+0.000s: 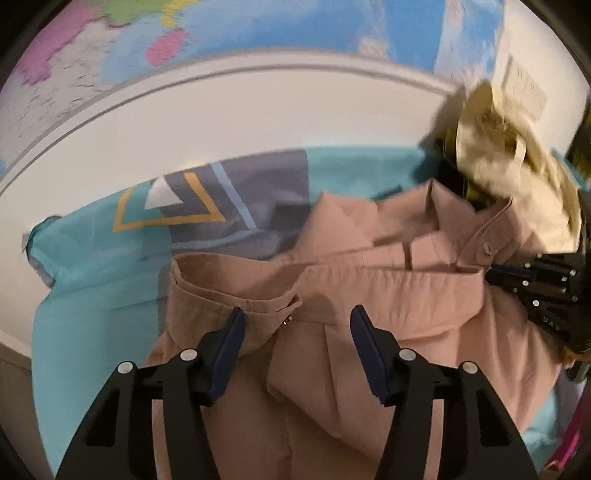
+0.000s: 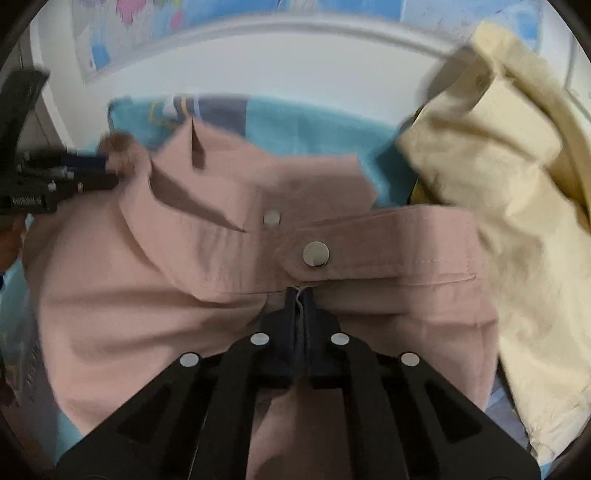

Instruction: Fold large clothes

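Pink trousers [image 1: 332,369] lie crumpled on a teal sheet, the waistband [image 1: 388,284] facing away from me. My left gripper [image 1: 298,314] hovers open over the waistband's left part, one finger on each side of a fold and neither pad pressing it. In the right wrist view my right gripper [image 2: 301,295] is shut on the trousers' [image 2: 147,295] cloth just below a metal snap button [image 2: 316,253], with a white thread caught between the pads. The right gripper [image 1: 495,271] also shows at the waistband's right end. At the far left, the left gripper [image 2: 105,162] touches the cloth.
A cream garment [image 2: 498,184] is heaped at the right, close to the trousers, also visible as the cream garment [image 1: 509,155]. The teal sheet [image 1: 92,258] with a grey and yellow pattern covers the surface. Behind it stands a white wall [image 1: 258,110] with a coloured map [image 1: 258,26].
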Demonstrator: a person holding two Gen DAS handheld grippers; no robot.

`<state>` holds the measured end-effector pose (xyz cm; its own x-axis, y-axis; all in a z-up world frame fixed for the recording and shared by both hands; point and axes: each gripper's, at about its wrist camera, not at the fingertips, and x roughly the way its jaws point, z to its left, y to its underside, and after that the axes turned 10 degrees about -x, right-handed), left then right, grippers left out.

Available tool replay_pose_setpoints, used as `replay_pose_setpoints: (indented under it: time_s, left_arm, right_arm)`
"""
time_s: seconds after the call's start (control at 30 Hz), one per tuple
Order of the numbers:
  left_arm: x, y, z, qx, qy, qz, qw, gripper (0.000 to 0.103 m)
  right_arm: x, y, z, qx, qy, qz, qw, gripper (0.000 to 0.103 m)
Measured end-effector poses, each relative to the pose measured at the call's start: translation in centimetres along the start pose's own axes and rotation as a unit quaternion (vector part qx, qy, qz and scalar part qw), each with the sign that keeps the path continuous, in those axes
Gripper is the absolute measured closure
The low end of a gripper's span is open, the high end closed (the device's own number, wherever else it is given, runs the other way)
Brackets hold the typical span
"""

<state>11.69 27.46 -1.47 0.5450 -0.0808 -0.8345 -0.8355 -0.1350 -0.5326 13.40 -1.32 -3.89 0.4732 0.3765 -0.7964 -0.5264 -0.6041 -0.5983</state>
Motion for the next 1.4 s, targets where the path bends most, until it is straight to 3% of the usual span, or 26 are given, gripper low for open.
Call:
replay_pose_setpoints:
  time_s: [0.1, 0.17, 0.23, 0.3, 0.4, 0.47, 0.53, 0.6, 0.67, 0.73, 0.97, 1.07, 1.1, 1.13, 1.2, 1.23, 1.33, 1.4]
  left_arm:
    - [-1.4, 0.1, 0.9, -0.010, 0.002, -0.024, 0.9997, 0.042]
    - [-2.0, 0.2, 1.5, -0.016, -0.005, -0.031, 0.9994, 0.042]
    - [-1.7, 0.2, 2.5, -0.027, -0.020, -0.028, 0.9991, 0.040]
    - [-0.7, 0.4, 3.5, -0.040, -0.028, -0.009, 0.9988, 0.040]
    - [0.3, 1.0, 5.2, -0.059, -0.040, 0.010, 0.9974, 0.037]
    - [0.1, 1.5, 6.4, -0.077, -0.021, 0.016, 0.9967, 0.037]
    - [-0.9, 2.2, 7.4, -0.091, -0.004, 0.008, 0.9958, 0.032]
    - [-3.0, 3.5, 8.6, -0.101, 0.017, -0.014, 0.9947, 0.028]
    - [-4.8, 4.7, 9.2, -0.102, 0.030, -0.034, 0.9938, 0.024]
    - [-6.4, 6.3, 9.4, -0.101, 0.045, -0.046, 0.9928, 0.016]
    - [-6.9, 11.3, 7.6, -0.074, 0.061, -0.032, 0.9949, 0.009]
    - [-5.9, 12.3, 6.5, -0.059, 0.055, -0.027, 0.9963, 0.007]
    - [-5.2, 12.4, 6.0, -0.054, 0.050, -0.021, 0.9971, 0.007]
    - [-4.5, 12.3, 5.9, -0.055, 0.048, -0.016, 0.9972, 0.012]
    - [-3.4, 12.2, 5.6, -0.066, 0.045, -0.009, 0.9968, 0.035]
    - [-3.4, 12.0, 5.7, -0.066, 0.039, -0.013, 0.9970, 0.063]
    - [-3.2, 11.4, 7.1, -0.106, 0.046, 0.004, 0.9933, 0.080]
    - [-3.2, 11.5, 8.1, -0.122, 0.060, 0.006, 0.9907, 0.083]
  right_arm:
    - [-3.0, -1.3, -1.8, 0.034, -0.001, -0.066, 0.997, 0.100]
    - [-3.7, -2.2, -3.2, 0.060, 0.009, -0.086, 0.994, 0.100]
    - [-2.4, -2.5, -3.7, 0.065, 0.005, -0.067, 0.996, 0.100]
    - [0.7, -2.3, -3.6, 0.063, -0.001, -0.013, 0.998, 0.100]
    - [2.2, -1.6, -3.1, 0.062, -0.013, 0.008, 0.998, 0.094]
    - [1.0, -1.2, -3.2, 0.067, -0.014, -0.007, 0.998, 0.085]
    - [-1.2, -0.5, -3.3, 0.070, -0.025, -0.034, 0.997, 0.056]
    - [-4.4, 0.7, -3.6, 0.074, -0.025, -0.077, 0.994, 0.041]
    - [-7.6, 2.8, -4.1, 0.084, -0.025, -0.112, 0.990, 0.039]
    - [-10.0, 5.8, -4.8, 0.108, -0.039, -0.128, 0.985, 0.031]
    - [-11.0, 15.1, -4.9, 0.154, -0.065, -0.087, 0.982, 0.022]
    - [-9.7, 16.7, -3.6, 0.147, -0.064, -0.067, 0.985, 0.025]
    - [-9.2, 17.0, -3.5, 0.147, -0.063, -0.062, 0.985, 0.032]
    - [-9.1, 17.3, -3.6, 0.150, -0.066, -0.062, 0.984, 0.047]
    - [-9.0, 17.5, -4.0, 0.163, -0.099, -0.079, 0.979, 0.074]
    - [-9.4, 17.4, -4.0, 0.162, -0.091, -0.081, 0.979, 0.087]
    - [-12.2, 18.0, -6.0, 0.190, -0.083, -0.121, 0.971, 0.093]
    - [-13.0, 18.2, -6.8, 0.196, -0.036, -0.121, 0.972, 0.103]
